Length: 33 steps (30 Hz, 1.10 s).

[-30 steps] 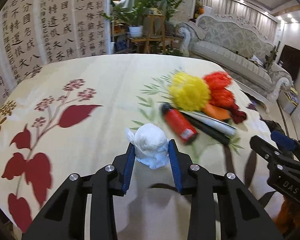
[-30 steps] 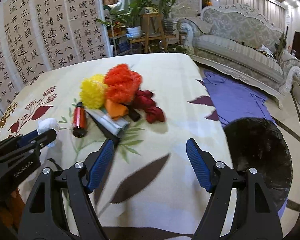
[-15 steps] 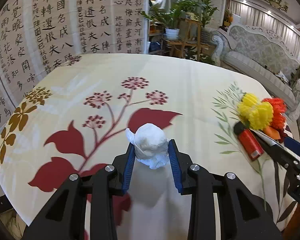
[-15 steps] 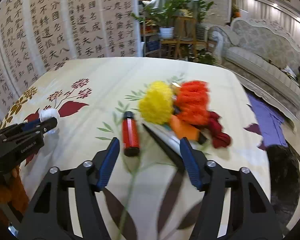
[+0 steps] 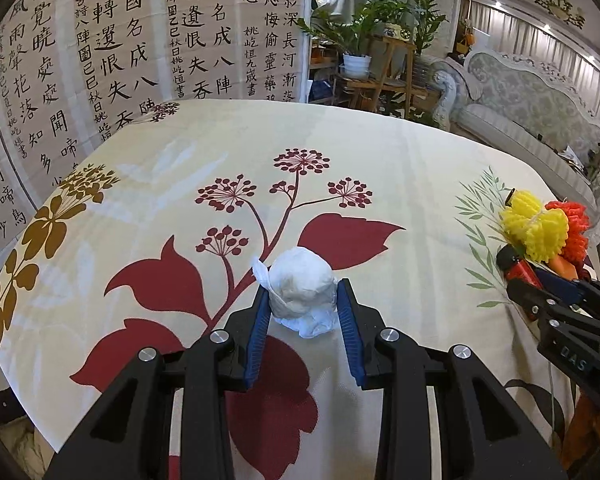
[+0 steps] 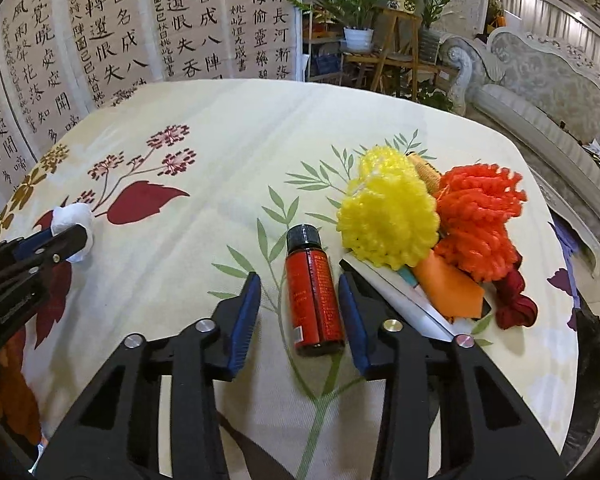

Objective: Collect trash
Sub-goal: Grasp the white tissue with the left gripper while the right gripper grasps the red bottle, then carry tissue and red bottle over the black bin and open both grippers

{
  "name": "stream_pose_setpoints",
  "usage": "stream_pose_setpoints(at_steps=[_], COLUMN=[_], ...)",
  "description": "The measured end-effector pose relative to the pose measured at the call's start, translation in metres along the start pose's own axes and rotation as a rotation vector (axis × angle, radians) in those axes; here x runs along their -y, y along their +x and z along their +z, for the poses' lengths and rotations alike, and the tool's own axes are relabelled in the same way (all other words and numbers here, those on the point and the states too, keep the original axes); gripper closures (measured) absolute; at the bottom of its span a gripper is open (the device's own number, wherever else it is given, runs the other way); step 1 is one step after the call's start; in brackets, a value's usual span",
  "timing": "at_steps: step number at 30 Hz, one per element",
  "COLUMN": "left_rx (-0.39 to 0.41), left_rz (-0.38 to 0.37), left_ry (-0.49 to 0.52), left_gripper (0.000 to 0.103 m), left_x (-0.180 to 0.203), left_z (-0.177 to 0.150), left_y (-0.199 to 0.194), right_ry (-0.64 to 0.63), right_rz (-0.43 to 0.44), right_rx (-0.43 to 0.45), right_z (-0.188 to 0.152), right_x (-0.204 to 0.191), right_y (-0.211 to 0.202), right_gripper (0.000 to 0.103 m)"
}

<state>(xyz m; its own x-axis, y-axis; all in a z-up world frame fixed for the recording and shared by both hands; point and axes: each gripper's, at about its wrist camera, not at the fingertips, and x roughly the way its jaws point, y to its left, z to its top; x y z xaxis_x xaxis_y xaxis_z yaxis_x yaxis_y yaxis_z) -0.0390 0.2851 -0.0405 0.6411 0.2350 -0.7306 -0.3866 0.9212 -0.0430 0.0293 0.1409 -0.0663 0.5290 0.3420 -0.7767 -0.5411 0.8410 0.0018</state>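
A crumpled white paper ball (image 5: 302, 280) is pinched between the blue pads of my left gripper (image 5: 303, 293), just above the flowered tablecloth (image 5: 340, 152). The right wrist view shows the same ball (image 6: 72, 216) at the far left. A small red bottle (image 6: 314, 300) with a black cap lies on the cloth between the jaws of my right gripper (image 6: 298, 278). These jaws are closing. The right pad is at the bottle's side and a gap remains on the left.
Right of the bottle lies a heap: a yellow pompom (image 6: 388, 220), an orange pompom (image 6: 480, 216), an orange paper piece (image 6: 448, 284), a white flat pack (image 6: 396, 284) and dark red cloth (image 6: 514, 304). A dark bin (image 6: 592, 344) stands off the table's right edge, and a sofa (image 6: 540, 80) stands behind.
The right gripper swung left from bare cloth to straddle the red bottle, and its jaws narrowed. The left gripper carried the paper ball leftward over the table, away from the heap.
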Motion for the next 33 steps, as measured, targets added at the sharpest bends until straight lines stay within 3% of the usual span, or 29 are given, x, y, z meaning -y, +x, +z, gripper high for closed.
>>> stream_pose_setpoints(at_steps=[3,10,17,26,33], left_rx=[0.002,0.007,0.044,0.086,0.1], left_rz=[-0.003,-0.002,-0.025,-0.137,-0.261], left_ry=[0.001,0.0,0.003,0.078,0.152], left_gripper=[0.068,0.068,0.068,0.068,0.068], left_x=[-0.002,-0.003,0.006,0.062,0.124], left_z=[0.001,0.0,-0.003,-0.013,-0.022], left_y=[0.001,0.001,-0.013,-0.04,-0.057], right_ry=[0.003,0.001,0.008,0.105,0.213], right_rz=[0.001,0.003,-0.007,-0.072,-0.186], right_rx=[-0.02,-0.008,0.051,0.121,0.172], right_z=[0.0,-0.003,-0.013,-0.044,-0.076], right_x=[0.0,-0.001,0.006,0.053,0.108], right_y=[0.006,0.003,-0.027,-0.082,-0.122], right_gripper=[0.08,0.08,0.08,0.08,0.08])
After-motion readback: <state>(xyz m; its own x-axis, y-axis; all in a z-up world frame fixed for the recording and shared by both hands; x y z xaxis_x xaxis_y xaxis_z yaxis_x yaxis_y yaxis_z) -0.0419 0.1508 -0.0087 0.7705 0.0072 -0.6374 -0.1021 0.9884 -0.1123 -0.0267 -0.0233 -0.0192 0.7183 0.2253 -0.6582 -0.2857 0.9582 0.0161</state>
